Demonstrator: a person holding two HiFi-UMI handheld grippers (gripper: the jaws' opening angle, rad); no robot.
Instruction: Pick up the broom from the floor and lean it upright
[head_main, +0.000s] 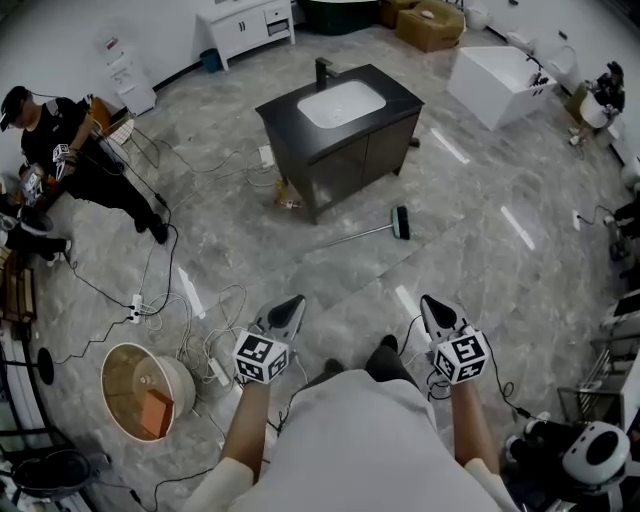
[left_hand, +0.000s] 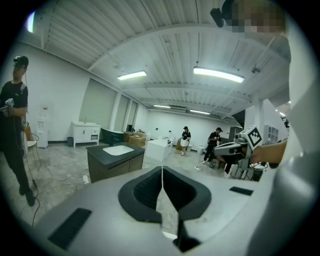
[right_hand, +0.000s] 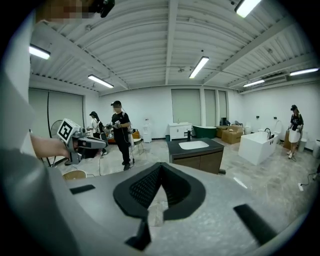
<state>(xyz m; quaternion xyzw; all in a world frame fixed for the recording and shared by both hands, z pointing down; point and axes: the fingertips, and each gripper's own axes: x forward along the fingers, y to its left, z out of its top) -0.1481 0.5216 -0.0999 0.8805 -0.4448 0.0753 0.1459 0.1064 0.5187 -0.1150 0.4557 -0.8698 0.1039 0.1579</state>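
Open floor (head_main: 350, 280) ahead up to broom (head_main: 399, 222), vanity cabinet (head_main: 345, 150) just behind it, loose cables (head_main: 228, 300) at left

The floor (head_main: 500, 270) is pale grey marble with white veining. The cabinet (head_main: 375, 150) is dark brown under a black top, and its basin (head_main: 342, 103) is white. The broom (head_main: 399, 223) has a silvery handle and a dark head. The left gripper (head_main: 295, 303) and right gripper (head_main: 430, 303) are grey with black jaws, each with cubes patterned in black-and-white squares. The bathtub (head_main: 495, 85) is white.
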